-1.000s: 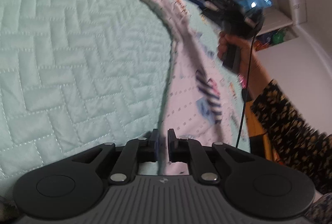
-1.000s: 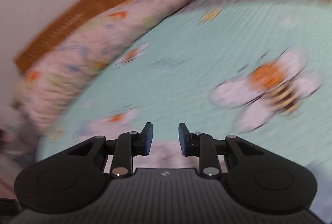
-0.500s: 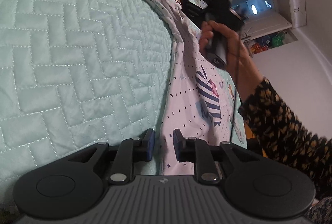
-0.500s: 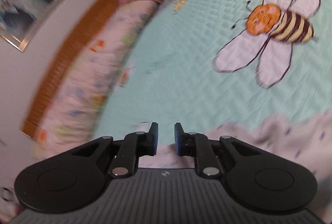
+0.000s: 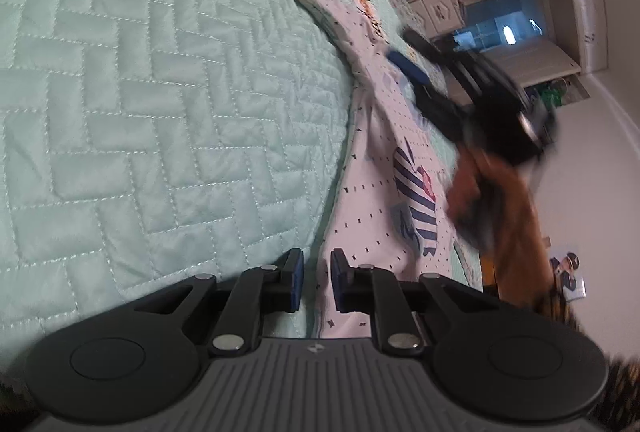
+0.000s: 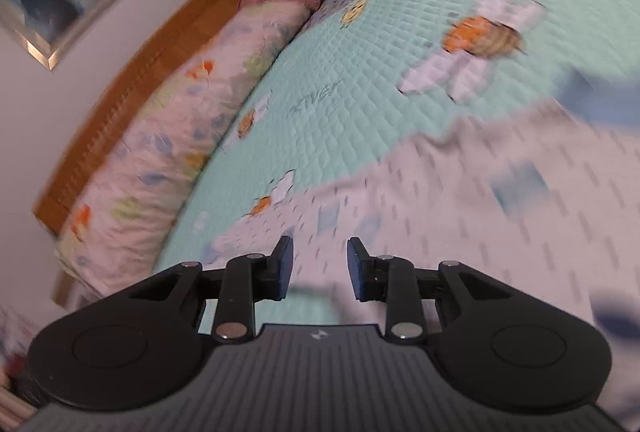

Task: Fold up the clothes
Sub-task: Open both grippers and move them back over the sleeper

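Both claws I see parted: left claw (image 5: 316,282) over the garment's (image 5: 374,167) edge, right claw (image 6: 319,268) above it on the bed (image 5: 160,91).

A: Where is the left hand-held gripper (image 5: 316,282)?
B: Low in its own view, pointing forward, its two blue-padded fingers (image 5: 295,280) level with each other. They stand a narrow gap apart, not closed.

A: And the right hand-held gripper (image 6: 319,270)?
B: Its fingers (image 6: 283,270) are spread clearly wider than the left's, with nothing between the pads.

A: Does the left camera see it?
B: Yes. The right hand-held gripper (image 5: 416,59) is up on the right, blurred, tilted with its fingers pointing up and to the left.

A: And the arm?
B: The right hand (image 5: 476,183) grips the handle below it, and the bare forearm (image 5: 520,256) runs down to the lower right.
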